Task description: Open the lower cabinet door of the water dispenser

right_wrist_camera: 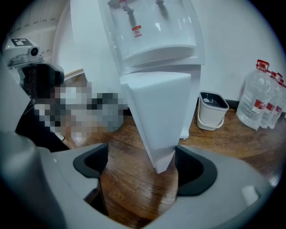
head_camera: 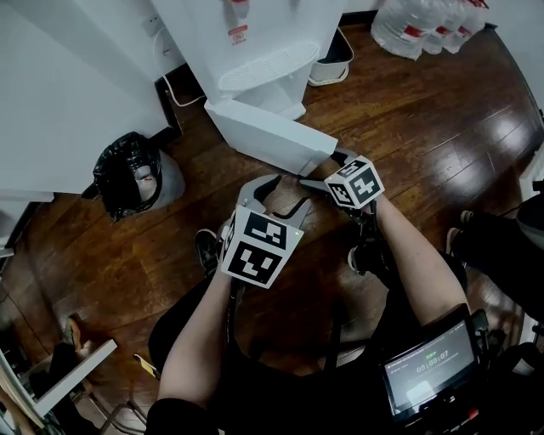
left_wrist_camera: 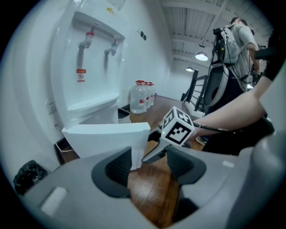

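The white water dispenser [head_camera: 246, 51] stands against the wall, and its lower cabinet door [head_camera: 268, 136] is swung out over the wooden floor. In the right gripper view the door [right_wrist_camera: 156, 107] shows edge-on, its free lower corner between the wide-apart jaws, close to the right pad. My right gripper [head_camera: 316, 174] is open at that edge. My left gripper [head_camera: 280, 194] is open just below the door, holding nothing. In the left gripper view the door [left_wrist_camera: 107, 136] lies behind the left jaw, and the right gripper's marker cube [left_wrist_camera: 178, 126] is ahead.
A black rubbish bag [head_camera: 127, 174] sits left of the dispenser, with a white bin [head_camera: 333, 59] and several water bottles [head_camera: 425, 25] to its right. Another person [left_wrist_camera: 237, 40] stands farther back, and someone's legs [head_camera: 501, 246] are at the right. A small screen [head_camera: 429, 365] is at my waist.
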`<state>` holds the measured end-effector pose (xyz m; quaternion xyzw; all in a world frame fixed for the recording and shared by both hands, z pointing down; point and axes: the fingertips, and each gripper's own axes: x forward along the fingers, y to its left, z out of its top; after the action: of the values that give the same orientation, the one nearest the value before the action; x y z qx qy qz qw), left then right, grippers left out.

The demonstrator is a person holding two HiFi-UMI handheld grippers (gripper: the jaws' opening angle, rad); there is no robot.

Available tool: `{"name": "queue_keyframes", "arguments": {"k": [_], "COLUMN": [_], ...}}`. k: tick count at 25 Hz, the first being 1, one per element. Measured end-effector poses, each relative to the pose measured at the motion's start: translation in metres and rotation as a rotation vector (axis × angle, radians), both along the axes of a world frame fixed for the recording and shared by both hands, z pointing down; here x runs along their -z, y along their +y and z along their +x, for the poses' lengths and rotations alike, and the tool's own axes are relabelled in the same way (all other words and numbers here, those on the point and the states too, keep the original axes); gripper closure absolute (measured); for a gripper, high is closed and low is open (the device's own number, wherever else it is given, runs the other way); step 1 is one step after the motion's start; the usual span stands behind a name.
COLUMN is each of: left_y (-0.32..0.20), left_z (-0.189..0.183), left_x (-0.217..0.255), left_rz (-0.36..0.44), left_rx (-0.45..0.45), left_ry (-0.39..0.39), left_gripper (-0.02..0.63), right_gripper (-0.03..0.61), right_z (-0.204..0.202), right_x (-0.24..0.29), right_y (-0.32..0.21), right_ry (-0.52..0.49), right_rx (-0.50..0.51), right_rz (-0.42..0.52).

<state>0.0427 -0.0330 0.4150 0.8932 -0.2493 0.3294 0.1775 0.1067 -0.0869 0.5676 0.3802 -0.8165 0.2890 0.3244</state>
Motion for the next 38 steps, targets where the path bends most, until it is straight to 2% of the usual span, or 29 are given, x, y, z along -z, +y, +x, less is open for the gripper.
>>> {"name": "queue_keyframes", "arguments": {"k": [4,10,14,21,24,30,38], "left_y": [0.022,0.044,0.056,0.061,0.051,0.026,0.012], "left_z": [-0.006,-0.037,-0.068,-0.074,-0.087,-0.12,-0.159], "left_x": [-0.003,-0.014,-0.018,-0.02,-0.011,0.016,0.033], "left_rz": [0.002,0.032,0.051,0.036,0.054,0.011,0.022], "left_rx": [-0.007,0.043,0.095,0.097,0.16,0.36,0.462], "left_ry": [-0.01,-0.047,-0.048,-0.047,-0.04,0.086,0.122], "left_gripper": [0.347,0.356,0.359,0.359,0.375,0.39,0.39], "right_gripper": [0.104,0.118,0.162,0.225,0.261,0.281,0.291], "right_z": [-0.021,-0.056,-0.082,-0.101,-0.114,-0.143,-0.196], "right_x": [0.0,-0.002,-0.004,0.003,0.005,0.008,0.011], "right_y": [0.028,0.063,0.085,0.095,0.1,0.11,0.119], "right_ry": [-0.004,-0.013,-0.004,0.022,0.009,0.003,-0.026], "right_rx": [0.037,0.088,0.121,0.203,0.239,0.314,0.405], "right_rz": [-0.005,0.013,0.048,0.075,0.071,0.07,0.065]}}
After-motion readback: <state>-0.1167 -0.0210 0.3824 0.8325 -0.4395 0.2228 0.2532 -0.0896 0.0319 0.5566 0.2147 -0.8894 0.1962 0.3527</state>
